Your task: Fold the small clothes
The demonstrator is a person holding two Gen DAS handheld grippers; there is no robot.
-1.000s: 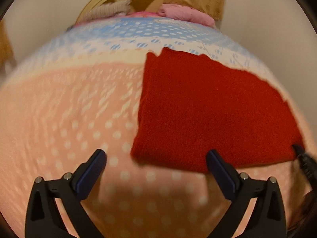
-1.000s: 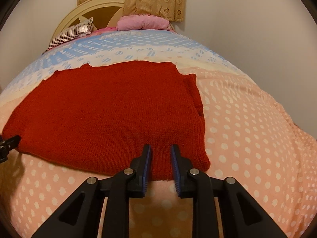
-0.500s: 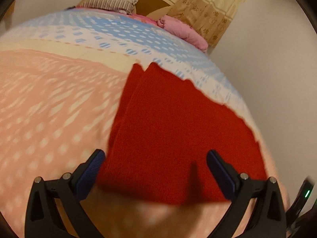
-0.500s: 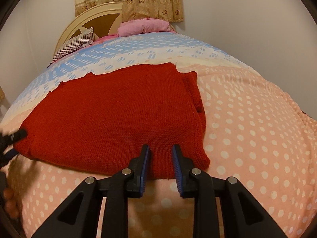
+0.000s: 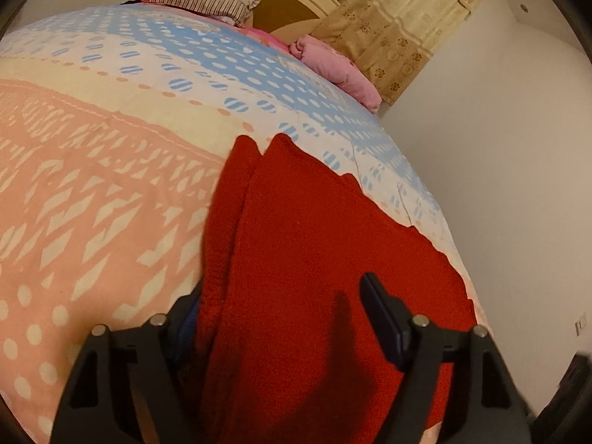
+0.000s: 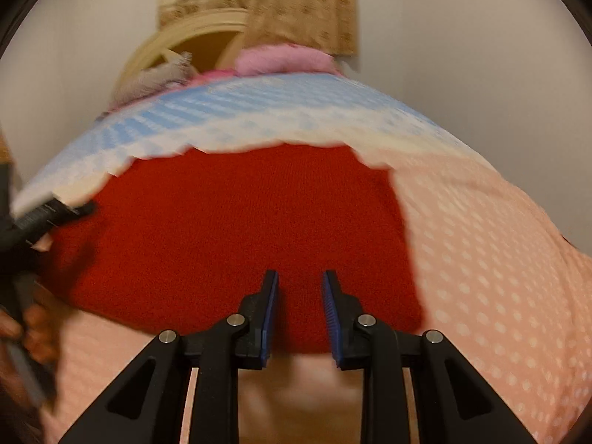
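Left wrist view, red sweater [image 5: 314, 259] edge between spread left gripper [image 5: 281, 296] fingers, right gripper [image 6: 299, 288] fingers parted over hem.

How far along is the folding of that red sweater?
Partly done: the red sweater lies flat on the bed, one side already tucked under. In hand: the left claw straddles its edge, open; the right claw sits at the hem. The final fold remains.
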